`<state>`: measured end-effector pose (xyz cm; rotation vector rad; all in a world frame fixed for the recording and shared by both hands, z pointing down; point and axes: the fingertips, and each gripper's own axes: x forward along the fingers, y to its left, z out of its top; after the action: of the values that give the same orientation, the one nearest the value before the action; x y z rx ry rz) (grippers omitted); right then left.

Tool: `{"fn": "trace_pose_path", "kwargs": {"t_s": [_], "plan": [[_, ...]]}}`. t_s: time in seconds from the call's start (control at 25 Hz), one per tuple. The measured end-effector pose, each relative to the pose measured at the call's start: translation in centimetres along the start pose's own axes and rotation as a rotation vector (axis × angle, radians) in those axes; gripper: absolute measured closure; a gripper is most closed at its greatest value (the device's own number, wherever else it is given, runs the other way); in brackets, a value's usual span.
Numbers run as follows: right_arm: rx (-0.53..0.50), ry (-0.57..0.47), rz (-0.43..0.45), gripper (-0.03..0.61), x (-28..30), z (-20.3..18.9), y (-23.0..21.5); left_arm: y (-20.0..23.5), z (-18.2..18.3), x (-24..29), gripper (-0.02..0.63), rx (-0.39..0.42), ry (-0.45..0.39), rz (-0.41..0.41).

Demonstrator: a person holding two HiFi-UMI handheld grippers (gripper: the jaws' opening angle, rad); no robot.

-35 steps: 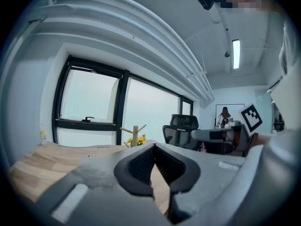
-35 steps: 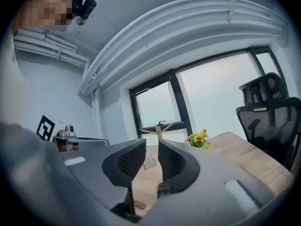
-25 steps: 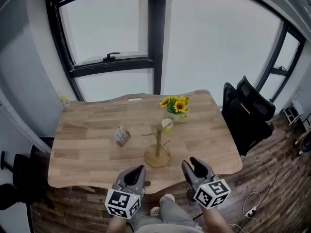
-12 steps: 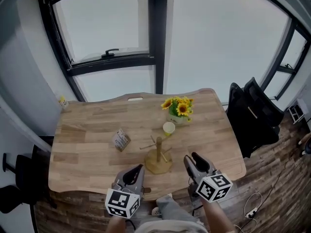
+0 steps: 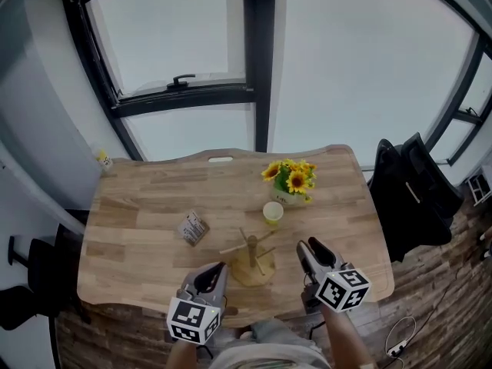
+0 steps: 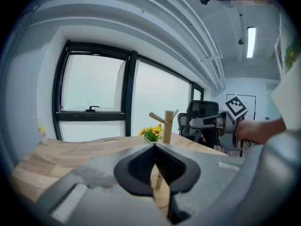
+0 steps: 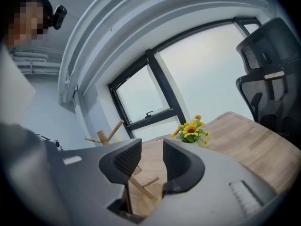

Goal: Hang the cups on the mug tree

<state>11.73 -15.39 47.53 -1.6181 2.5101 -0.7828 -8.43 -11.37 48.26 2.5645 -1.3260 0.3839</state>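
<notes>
At the bottom of the head view we hold the left tool [image 5: 218,270] closed on nothing and the right tool [image 5: 306,246] open and empty. Between them the mug tree [image 5: 251,253] stands on the tabletop [image 5: 146,206]. The yellow cup [image 5: 272,213] sits just beyond it, near the sunflowers [image 5: 292,179].

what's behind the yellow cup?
A pot of sunflowers stands just behind the yellow cup, toward the window. Blooms cover most of the pot; whether it touches the cup can't be told.
</notes>
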Motion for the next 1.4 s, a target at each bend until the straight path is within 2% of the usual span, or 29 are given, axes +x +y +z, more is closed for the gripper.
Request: {"fn": "trace_pose_path", "kwargs": {"t_s": [0.6, 1.4], "plan": [[0.08, 0.117, 0.059, 0.448, 6.7, -2.1, -4.7, 2.4, -1.9, 2.6, 0.609, -0.055, 0.02, 0.118], [0.249, 0.28, 0.028, 0.448, 14.7, -7.4, -9.9, 6.5, -3.6, 5.0, 0.609, -0.094, 0.089, 0.186]]}}
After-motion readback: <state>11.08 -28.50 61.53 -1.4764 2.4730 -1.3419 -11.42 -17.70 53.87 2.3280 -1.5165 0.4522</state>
